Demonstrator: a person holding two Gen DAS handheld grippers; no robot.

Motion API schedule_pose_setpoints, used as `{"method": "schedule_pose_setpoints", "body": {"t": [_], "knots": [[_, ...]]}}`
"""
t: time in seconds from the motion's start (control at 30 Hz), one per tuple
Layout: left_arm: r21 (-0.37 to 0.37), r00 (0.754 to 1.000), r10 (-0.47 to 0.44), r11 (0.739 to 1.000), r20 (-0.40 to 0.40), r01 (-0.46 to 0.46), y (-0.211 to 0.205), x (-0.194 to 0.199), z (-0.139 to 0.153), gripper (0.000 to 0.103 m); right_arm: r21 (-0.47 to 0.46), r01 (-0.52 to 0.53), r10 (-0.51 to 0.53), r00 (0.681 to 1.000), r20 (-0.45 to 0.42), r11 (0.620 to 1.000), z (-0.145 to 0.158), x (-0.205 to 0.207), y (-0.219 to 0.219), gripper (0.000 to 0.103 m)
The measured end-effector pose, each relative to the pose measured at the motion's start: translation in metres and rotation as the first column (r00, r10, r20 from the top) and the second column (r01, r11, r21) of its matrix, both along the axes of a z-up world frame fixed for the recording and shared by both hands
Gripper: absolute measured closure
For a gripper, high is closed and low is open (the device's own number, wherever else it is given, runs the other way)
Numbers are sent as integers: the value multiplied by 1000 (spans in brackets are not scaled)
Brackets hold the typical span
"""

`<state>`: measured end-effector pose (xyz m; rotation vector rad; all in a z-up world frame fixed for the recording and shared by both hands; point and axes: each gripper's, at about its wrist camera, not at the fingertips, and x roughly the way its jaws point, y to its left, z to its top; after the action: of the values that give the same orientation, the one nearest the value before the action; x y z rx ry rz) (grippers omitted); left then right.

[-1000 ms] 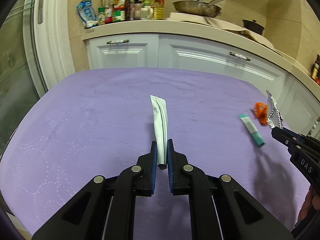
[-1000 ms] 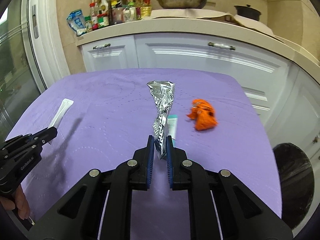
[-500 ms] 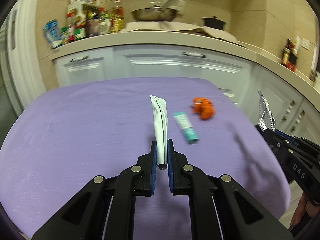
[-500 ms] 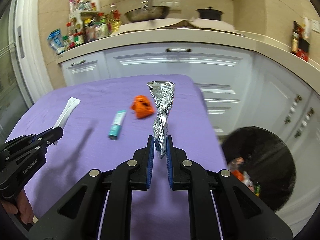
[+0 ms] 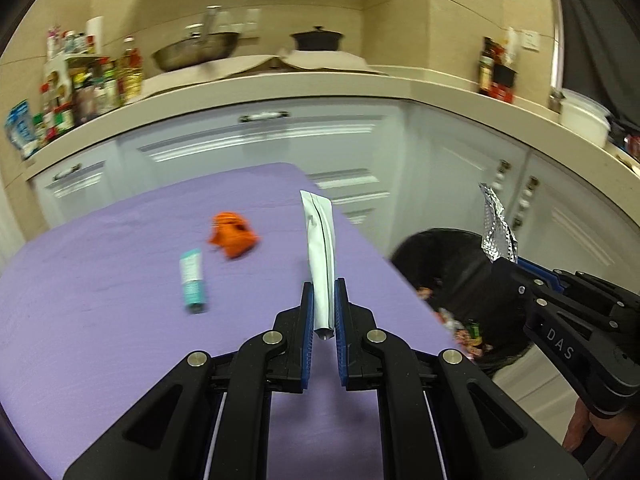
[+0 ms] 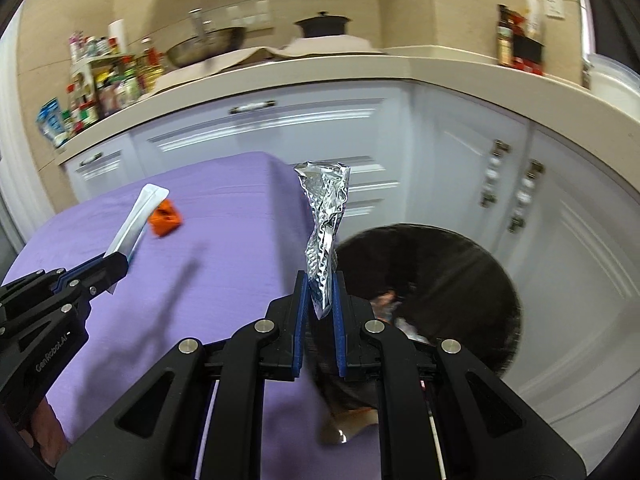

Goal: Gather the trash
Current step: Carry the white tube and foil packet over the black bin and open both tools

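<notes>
Right now my left gripper (image 5: 323,312) is clamped on a white tube (image 5: 320,256), which stands upright between the blue pads with its cap end low in the gap. It hangs over the right edge of the purple table (image 5: 100,320). From the right wrist camera the same tube (image 6: 136,220) shows slanting up out of the left gripper (image 6: 114,270) above the cloth.

My right gripper (image 6: 320,300) is closed on a crumpled silver foil wrapper (image 6: 326,220) — pinched near its lower end, the rest twisting upward. It sits off the table's right edge, above a bin lined with a black bag (image 6: 460,280); some colourful scraps (image 6: 390,304) lie inside, too blurred to name. In the left wrist view the wrapper (image 5: 498,224) pokes up from the right gripper (image 5: 506,264), with the black bag (image 5: 452,272) behind it.

Two pieces lie on the table — a teal-and-white tube (image 5: 193,280) flat on the cloth, and an orange crumpled wrapper (image 5: 233,235) just beyond it, apart from it. White cabinets (image 5: 280,140) and a cluttered counter (image 5: 360,84) run behind.
</notes>
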<state>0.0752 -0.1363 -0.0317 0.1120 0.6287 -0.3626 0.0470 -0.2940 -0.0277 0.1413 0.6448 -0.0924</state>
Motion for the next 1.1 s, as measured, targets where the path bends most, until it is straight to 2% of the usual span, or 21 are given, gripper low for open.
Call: {"method": "schedule_pose_setpoints", "body": {"t": [0.43, 1.1], "knots": [[19, 992, -125, 992, 1, 125, -82, 0, -13, 93, 12, 136, -136, 991, -12, 991, -15, -15, -76, 91], [50, 985, -169, 984, -32, 170, -136, 14, -30, 92, 26, 187, -186, 982, -27, 982, -30, -10, -111, 91]]}}
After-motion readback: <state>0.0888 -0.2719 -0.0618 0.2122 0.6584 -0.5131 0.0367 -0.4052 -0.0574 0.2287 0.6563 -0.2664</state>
